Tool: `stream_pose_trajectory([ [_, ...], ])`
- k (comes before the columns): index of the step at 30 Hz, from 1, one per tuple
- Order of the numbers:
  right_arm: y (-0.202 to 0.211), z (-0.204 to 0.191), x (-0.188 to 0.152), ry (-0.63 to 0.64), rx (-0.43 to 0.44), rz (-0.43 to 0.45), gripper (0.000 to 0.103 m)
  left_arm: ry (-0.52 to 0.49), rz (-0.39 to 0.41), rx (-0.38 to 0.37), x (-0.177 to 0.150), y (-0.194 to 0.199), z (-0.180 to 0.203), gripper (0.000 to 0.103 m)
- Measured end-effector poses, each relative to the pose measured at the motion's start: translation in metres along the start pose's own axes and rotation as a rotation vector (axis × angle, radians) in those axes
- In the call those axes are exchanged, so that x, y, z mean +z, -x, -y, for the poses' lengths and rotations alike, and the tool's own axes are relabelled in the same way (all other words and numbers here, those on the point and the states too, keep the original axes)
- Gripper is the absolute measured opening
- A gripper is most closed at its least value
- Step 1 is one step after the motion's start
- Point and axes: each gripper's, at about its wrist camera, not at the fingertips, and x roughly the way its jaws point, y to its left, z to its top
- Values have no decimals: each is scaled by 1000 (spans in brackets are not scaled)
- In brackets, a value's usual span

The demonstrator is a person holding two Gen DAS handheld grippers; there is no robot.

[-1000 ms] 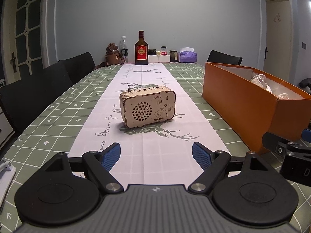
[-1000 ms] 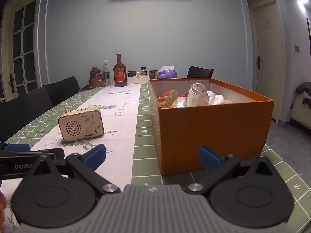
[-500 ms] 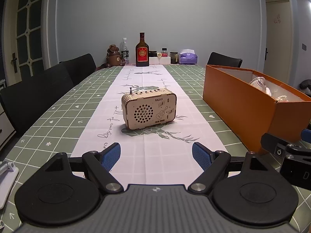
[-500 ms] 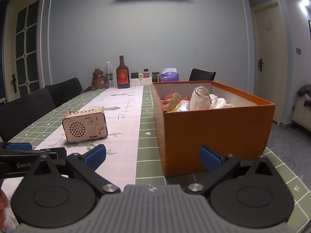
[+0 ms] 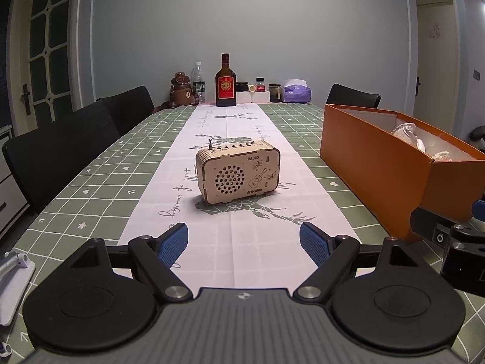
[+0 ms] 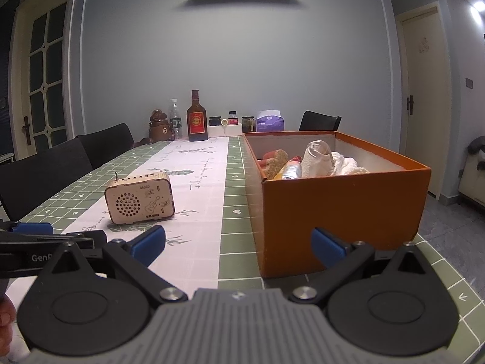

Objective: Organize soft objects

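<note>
An orange box [image 6: 339, 200] stands on the right side of the table and holds several soft objects [image 6: 318, 160], among them white cloth and a tan plush piece. The box also shows in the left wrist view [image 5: 385, 163], with white cloth inside. My left gripper [image 5: 243, 244] is open and empty, low over the white table runner, in front of the wooden radio. My right gripper [image 6: 238, 244] is open and empty, just before the box's near left corner. The left gripper's side shows at the left edge of the right wrist view [image 6: 45, 239].
A wooden radio [image 5: 238, 171] sits on the runner mid-table, also in the right wrist view [image 6: 140, 201]. Bottles, jars, a bear figure and a tissue pack [image 5: 295, 92] line the far end. Black chairs [image 5: 60, 154] stand along the left. A white object [image 5: 13, 282] lies at the near left edge.
Both grippers have drawn back and tilted slightly upward, so the radio and box sit lower and farther in view. Both grippers stay open and empty.
</note>
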Motion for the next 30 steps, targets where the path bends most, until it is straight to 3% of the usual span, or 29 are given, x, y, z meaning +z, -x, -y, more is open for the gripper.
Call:
stream_pose_trajectory([
  [30, -3, -4, 4, 7, 37, -16, 100, 7, -1, 11, 2, 0, -5, 98],
])
